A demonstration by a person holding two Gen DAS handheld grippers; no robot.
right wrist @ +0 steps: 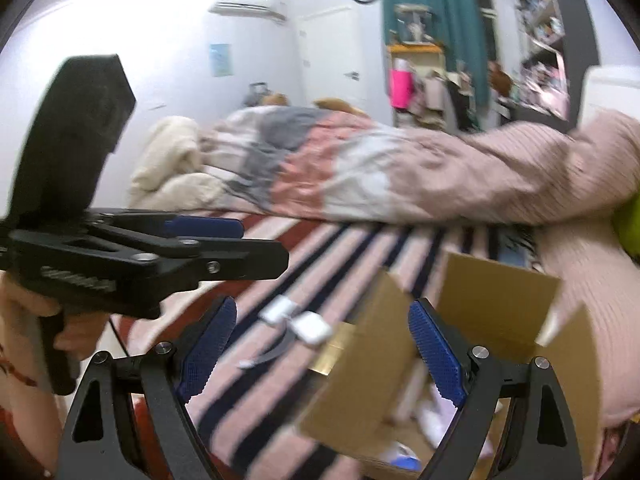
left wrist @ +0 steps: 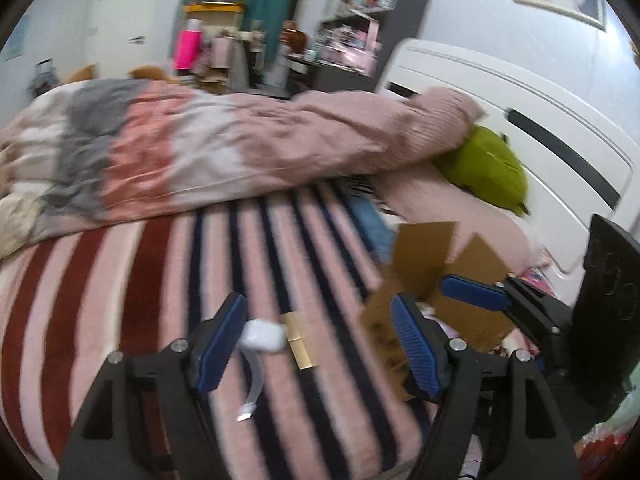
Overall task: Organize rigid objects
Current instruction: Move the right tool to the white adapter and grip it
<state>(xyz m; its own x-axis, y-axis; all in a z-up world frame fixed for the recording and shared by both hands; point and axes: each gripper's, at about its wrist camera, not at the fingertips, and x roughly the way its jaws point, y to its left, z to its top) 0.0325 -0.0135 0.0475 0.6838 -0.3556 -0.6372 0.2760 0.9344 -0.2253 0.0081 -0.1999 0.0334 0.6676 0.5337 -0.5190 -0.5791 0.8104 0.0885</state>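
Between picks: left gripper and right gripper both spread, empty. Next, probably: white case at lower centre into box.

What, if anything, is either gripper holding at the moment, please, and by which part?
Nothing is held. The left gripper and the right gripper both stand open with nothing pinched between their pads.

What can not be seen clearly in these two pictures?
- Cardboard box contents: right wrist view, hidden by a flap and blurred.
- Gold object: left wrist view, motion blur hides what it is.
- Green item: left wrist view, partly under the pink blanket.
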